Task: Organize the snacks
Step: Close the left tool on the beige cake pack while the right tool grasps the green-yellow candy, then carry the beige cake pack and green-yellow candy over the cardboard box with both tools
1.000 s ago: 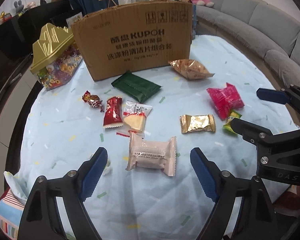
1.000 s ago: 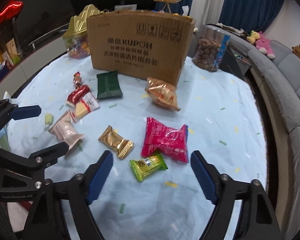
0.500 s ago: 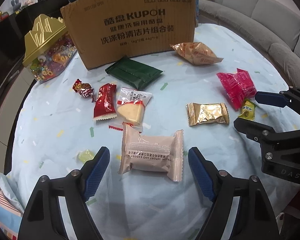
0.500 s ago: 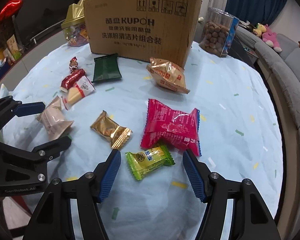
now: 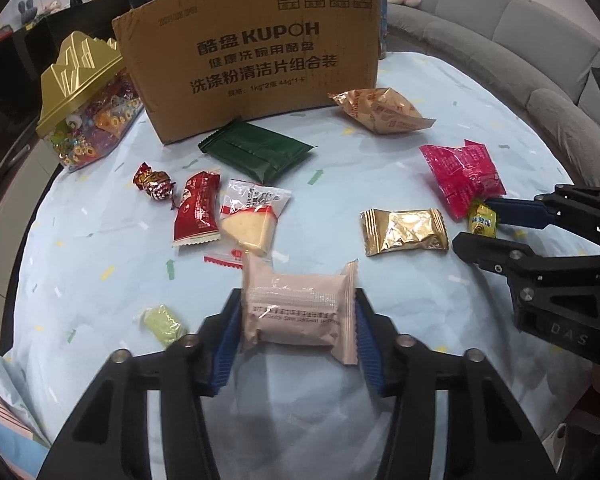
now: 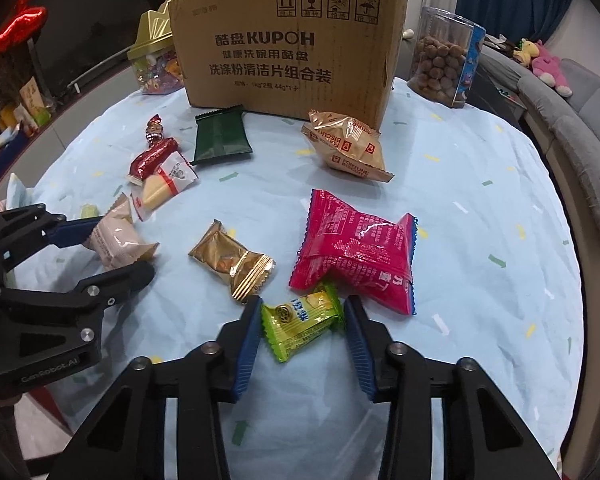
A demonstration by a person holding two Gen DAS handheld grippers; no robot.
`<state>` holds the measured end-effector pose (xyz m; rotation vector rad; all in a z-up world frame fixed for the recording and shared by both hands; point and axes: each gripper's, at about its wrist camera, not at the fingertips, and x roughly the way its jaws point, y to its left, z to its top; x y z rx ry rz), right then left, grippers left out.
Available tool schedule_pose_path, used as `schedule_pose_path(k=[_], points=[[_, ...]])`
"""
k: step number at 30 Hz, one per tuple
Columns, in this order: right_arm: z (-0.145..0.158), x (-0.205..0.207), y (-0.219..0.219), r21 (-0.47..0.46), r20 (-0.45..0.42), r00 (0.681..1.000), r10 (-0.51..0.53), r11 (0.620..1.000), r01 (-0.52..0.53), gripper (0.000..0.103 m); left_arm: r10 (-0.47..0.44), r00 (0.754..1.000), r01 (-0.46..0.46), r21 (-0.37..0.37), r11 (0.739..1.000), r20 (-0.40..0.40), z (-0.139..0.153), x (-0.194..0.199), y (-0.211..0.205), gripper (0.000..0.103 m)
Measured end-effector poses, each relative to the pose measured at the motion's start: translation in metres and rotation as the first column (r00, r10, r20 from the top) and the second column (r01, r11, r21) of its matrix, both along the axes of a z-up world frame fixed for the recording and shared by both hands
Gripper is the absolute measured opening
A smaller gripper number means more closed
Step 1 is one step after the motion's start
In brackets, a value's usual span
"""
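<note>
My left gripper [image 5: 296,330] is shut on a pale pink snack packet [image 5: 298,311], its blue pads pressing both ends; it also shows in the right wrist view [image 6: 118,240]. My right gripper [image 6: 302,330] is shut on a green-yellow candy packet [image 6: 302,326], seen in the left wrist view [image 5: 482,220] beside a pink-red packet [image 6: 356,248]. A gold packet [image 6: 232,258], an orange biscuit bag [image 6: 346,148], a dark green packet [image 6: 220,136], a red packet [image 5: 196,208] and a clear wafer packet [image 5: 252,216] lie on the light blue tablecloth [image 6: 480,208].
A cardboard box [image 6: 288,44] stands at the back of the table. A gold-lidded candy jar [image 5: 84,100] sits left of it, a clear tub of brown balls [image 6: 444,60] right of it. A small pale green sweet [image 5: 164,322] lies near my left gripper. A grey sofa [image 5: 520,48] curves behind.
Both grippers moved forward and down and closed: the left onto the pink packet, the right onto the green-yellow candy packet.
</note>
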<state>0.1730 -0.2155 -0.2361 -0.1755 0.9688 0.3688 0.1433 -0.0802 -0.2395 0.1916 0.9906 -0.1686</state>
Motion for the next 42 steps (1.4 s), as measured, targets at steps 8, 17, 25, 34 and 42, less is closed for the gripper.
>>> schedule_pose_path(k=[8, 17, 25, 34, 42], points=[[0.003, 0.000, -0.003, 0.024, -0.011, 1.000, -0.011, 1.000, 0.011, 0.030, -0.017, 1.000, 0.017, 0.005, 1.000, 0.023, 0.008, -0.003, -0.003, 0.045], [0.021, -0.010, 0.001, 0.037, 0.007, 1.000, -0.022, 0.999, 0.021, 0.030, -0.011, 0.998, 0.010, 0.012, 1.000, 0.060, 0.028, -0.007, 0.000, 0.045], [0.043, -0.018, 0.006, 0.034, 0.036, 0.999, -0.031, 0.999, 0.030, 0.030, 0.012, 0.997, -0.012, 0.002, 1.000, 0.078, 0.048, -0.009, 0.008, 0.045], [0.072, -0.019, 0.011, 0.036, 0.069, 0.996, -0.053, 0.998, 0.050, 0.030, 0.036, 0.996, -0.033, -0.030, 0.999, 0.086, 0.073, -0.008, 0.015, 0.045], [0.093, -0.014, 0.020, 0.023, 0.099, 0.993, -0.060, 0.998, 0.058, 0.030, 0.062, 0.993, -0.057, -0.059, 0.997, 0.098, 0.093, -0.002, 0.024, 0.045]])
